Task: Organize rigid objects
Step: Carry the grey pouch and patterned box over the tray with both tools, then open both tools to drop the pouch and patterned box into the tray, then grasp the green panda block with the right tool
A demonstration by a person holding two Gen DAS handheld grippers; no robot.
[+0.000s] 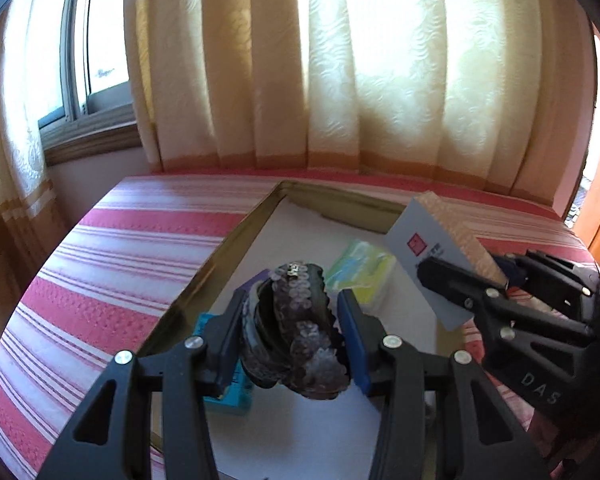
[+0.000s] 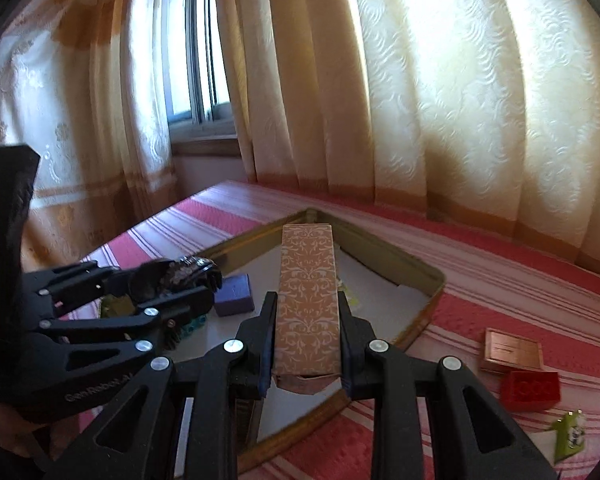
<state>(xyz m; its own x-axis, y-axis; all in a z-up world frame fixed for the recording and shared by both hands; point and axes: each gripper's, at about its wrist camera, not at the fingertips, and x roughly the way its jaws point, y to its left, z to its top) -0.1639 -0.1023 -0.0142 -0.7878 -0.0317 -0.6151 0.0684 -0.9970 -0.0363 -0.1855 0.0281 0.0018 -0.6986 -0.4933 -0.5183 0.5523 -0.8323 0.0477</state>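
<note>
My left gripper [image 1: 292, 320] is shut on a dark sequinned hair clip [image 1: 296, 328] and holds it above the gold tin tray [image 1: 204, 276]; it also shows at the left of the right wrist view [image 2: 204, 280]. My right gripper [image 2: 306, 320] is shut on a long tan box with a floral pattern [image 2: 308, 300], held over the tray [image 2: 424, 292]. That box shows in the left wrist view [image 1: 440, 248] with a white face and a red mark. In the tray lie a purple block [image 2: 234, 294], a teal box [image 1: 228, 392] and a yellow-green packet [image 1: 360, 272].
The tray sits on a bed with a red and white striped cover [image 1: 112, 280]. On the cover to the right lie a copper-coloured box [image 2: 510, 354], a red block [image 2: 530, 390] and a green packet [image 2: 568, 436]. Cream curtains [image 1: 340, 80] and a window [image 1: 96, 60] stand behind.
</note>
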